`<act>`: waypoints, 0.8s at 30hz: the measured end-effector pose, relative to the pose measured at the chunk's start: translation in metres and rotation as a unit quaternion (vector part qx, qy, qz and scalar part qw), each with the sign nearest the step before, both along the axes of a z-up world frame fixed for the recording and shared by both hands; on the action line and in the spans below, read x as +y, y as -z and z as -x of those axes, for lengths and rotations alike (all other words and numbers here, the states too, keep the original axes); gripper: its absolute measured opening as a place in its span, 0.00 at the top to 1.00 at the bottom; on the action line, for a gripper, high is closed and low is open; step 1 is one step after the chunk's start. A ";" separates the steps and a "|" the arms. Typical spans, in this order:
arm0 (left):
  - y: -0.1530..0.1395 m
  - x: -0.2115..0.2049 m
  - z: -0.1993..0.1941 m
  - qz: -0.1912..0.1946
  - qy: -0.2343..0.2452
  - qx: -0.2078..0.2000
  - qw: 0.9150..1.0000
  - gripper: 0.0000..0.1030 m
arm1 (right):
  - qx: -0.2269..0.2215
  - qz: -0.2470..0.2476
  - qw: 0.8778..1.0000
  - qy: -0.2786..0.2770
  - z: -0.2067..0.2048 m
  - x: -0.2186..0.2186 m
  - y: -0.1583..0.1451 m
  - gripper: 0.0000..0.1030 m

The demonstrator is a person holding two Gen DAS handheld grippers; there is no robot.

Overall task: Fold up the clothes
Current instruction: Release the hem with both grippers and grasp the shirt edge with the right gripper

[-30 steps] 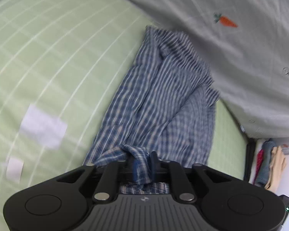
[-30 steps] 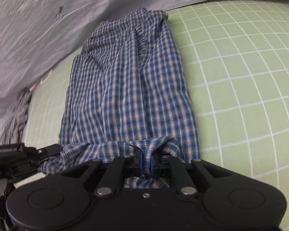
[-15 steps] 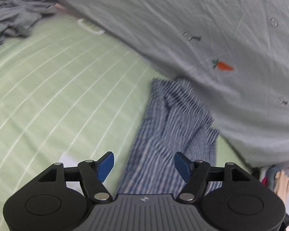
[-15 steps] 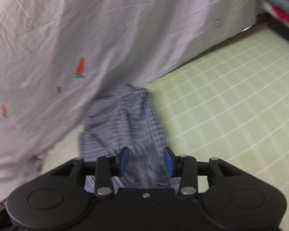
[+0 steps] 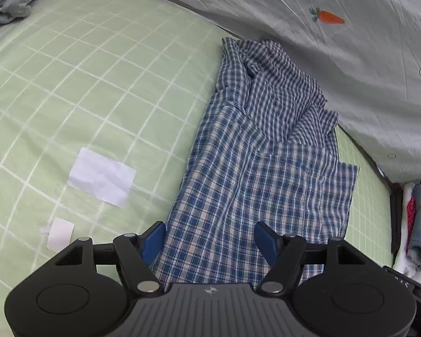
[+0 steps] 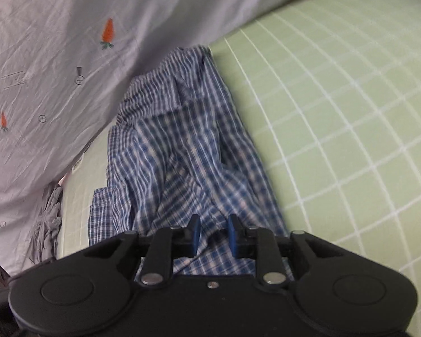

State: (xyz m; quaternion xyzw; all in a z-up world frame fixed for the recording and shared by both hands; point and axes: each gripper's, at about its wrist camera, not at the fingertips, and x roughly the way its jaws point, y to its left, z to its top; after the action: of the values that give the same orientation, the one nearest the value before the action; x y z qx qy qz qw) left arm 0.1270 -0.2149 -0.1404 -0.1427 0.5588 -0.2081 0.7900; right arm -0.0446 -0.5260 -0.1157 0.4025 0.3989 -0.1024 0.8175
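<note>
Surroundings: green grid-pattern bedsheet w/ white lines. Grey duvet w/ small carrot print runs along the far side; its edge lies over or against the shirt's far end, can't tell which. Crumpled grey garment at far left corner in left wrist view, well apart from the shirt. Two white paper scraps on the sheet: larger paper near the shirt's left edge, smaller scrap just beside the left gripper. Stacked clothes off the bed at right edge.

Task item: blue checked shirt, roughly folded lengthwise into a long strip, wrinkled, flat on the sheet beside the duvet.

Pose: both tools angled downward over the shirt's near end, one from each side of it.

Left gripper: jaws wide apart, blue pads clear of cloth, nothing held; shirt's near end shows between them, lying below.

Right gripper: jaws narrow & closing; shirt fabric shows in the gap. View blurred; pads not seen pressing on cloth.
</note>
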 end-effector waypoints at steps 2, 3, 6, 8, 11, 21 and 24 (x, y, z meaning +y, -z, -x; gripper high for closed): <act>0.000 -0.001 0.001 -0.003 -0.002 0.001 1.000 0.32 | 0.005 -0.029 0.999 0.019 0.002 -0.002 0.007 0.70; 0.001 0.000 0.002 -0.003 -0.004 0.003 1.000 0.32 | 0.005 -0.044 0.999 0.028 0.004 -0.003 0.010 0.69; 0.002 0.003 0.003 -0.003 -0.012 0.007 1.000 0.32 | -0.009 -0.093 0.995 0.045 0.007 -0.004 0.017 0.68; 0.002 0.004 0.003 -0.003 -0.016 0.010 1.000 0.32 | -0.021 -0.133 0.989 0.055 0.008 -0.006 0.021 0.71; 0.001 0.005 0.004 -0.001 -0.015 0.007 1.000 0.32 | -0.053 -0.218 0.972 0.074 0.006 -0.009 0.031 0.75; -0.001 0.009 0.004 -0.002 -0.034 0.008 0.999 0.32 | -0.121 -0.226 0.967 -0.006 -0.049 0.023 0.006 0.65; 0.000 0.010 0.003 -0.002 -0.035 0.011 0.999 0.32 | -0.102 -0.229 0.968 -0.015 -0.063 0.026 0.012 0.64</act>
State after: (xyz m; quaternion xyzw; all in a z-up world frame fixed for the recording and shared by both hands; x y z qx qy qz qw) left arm 0.1242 -0.2048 -0.1404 -0.1628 0.5622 -0.1773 0.7912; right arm 0.0189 -0.4997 -0.1280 0.5814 0.3320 0.0458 0.7414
